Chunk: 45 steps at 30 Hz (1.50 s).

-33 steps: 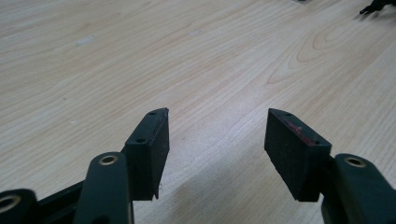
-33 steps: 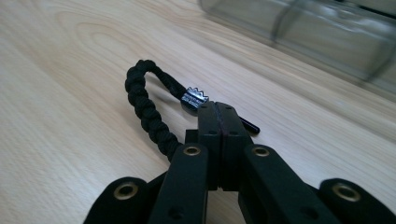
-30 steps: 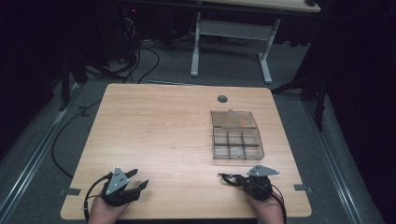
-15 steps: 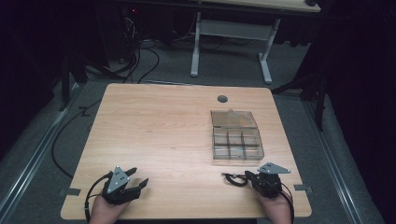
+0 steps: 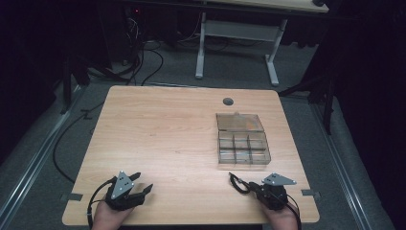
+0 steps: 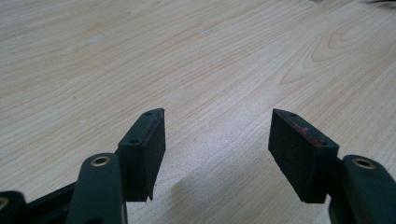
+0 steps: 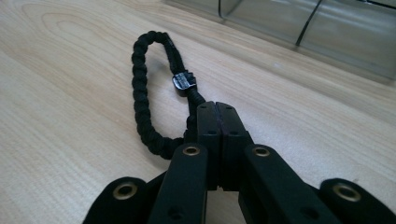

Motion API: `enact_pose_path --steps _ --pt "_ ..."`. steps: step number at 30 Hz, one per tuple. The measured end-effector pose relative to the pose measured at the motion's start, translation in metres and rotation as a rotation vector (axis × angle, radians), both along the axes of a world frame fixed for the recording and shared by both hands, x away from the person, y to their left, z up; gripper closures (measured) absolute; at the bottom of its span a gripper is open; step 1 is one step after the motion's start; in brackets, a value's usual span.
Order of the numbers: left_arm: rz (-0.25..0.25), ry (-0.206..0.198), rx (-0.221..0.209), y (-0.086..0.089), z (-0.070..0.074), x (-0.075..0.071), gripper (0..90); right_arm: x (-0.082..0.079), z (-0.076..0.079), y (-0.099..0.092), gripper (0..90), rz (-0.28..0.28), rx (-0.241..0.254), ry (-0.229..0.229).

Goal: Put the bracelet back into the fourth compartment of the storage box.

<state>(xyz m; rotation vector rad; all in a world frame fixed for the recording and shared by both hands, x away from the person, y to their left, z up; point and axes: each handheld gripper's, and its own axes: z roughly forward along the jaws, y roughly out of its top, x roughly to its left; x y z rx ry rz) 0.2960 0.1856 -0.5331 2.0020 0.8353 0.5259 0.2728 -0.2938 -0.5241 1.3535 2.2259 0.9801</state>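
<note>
A black braided cord loop [image 7: 140, 93] with a small black clasp lies on the wooden table [image 5: 167, 139]. My right gripper [image 7: 217, 106] is shut on one end of it. In the high view the right gripper [image 5: 253, 187] is near the front right of the table, and the cord [image 5: 236, 181] trails to its left. My left gripper [image 5: 142, 182] rests at the front left. In the left gripper view its jaws [image 6: 217, 135] stand open over bare wood, with nothing between them.
A clear plastic compartment box [image 5: 243, 149] sits just beyond the right gripper, its lid [image 5: 239, 122] folded back. The box wall [image 7: 327, 32] is also close ahead in the right gripper view. A round cable hole [image 5: 228, 101] is near the far edge.
My right gripper has shifted slightly to the right and toward the front edge, dragging the cord with it. The left gripper has stayed in place.
</note>
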Motion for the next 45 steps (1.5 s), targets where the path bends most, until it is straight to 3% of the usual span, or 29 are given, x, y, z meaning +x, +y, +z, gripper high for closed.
enact_pose_path --steps 8,16,19,21,23,25,29,39,45 --pt "0.0 -0.006 -0.004 0.001 0.0 -0.001 38.3 0.001 0.004 0.0 86.9 -0.012 0.021 0.001" --pt "-0.007 -0.003 0.001 0.001 0.0 -0.002 38.8 0.006 0.012 -0.001 82.2 -0.05 0.007 0.015" --pt "-0.01 -0.003 0.001 0.001 0.0 -0.002 38.8 0.009 0.014 -0.004 79.8 -0.064 0.011 0.046" --pt "-0.014 -0.006 0.005 0.001 0.0 -0.002 38.8 0.014 0.014 -0.004 79.8 -0.076 -0.024 0.092" --pt "-0.018 -0.005 0.006 0.0 0.0 -0.002 38.7 0.015 0.014 -0.005 79.1 -0.077 -0.028 0.103" --pt "-0.024 -0.007 0.009 0.0 0.0 -0.002 38.7 0.019 0.015 -0.004 76.5 -0.086 -0.041 0.143" --pt "-0.029 -0.005 0.011 0.0 0.0 -0.003 38.5 0.022 0.017 -0.002 76.5 -0.082 -0.064 0.158" --pt "-0.039 -0.006 0.018 0.0 0.0 -0.003 37.9 0.034 0.029 0.001 74.6 -0.046 -0.146 0.266" --pt "-0.045 -0.005 0.018 -0.001 0.0 -0.003 37.8 0.04 0.037 0.002 71.5 -0.014 -0.159 0.333"
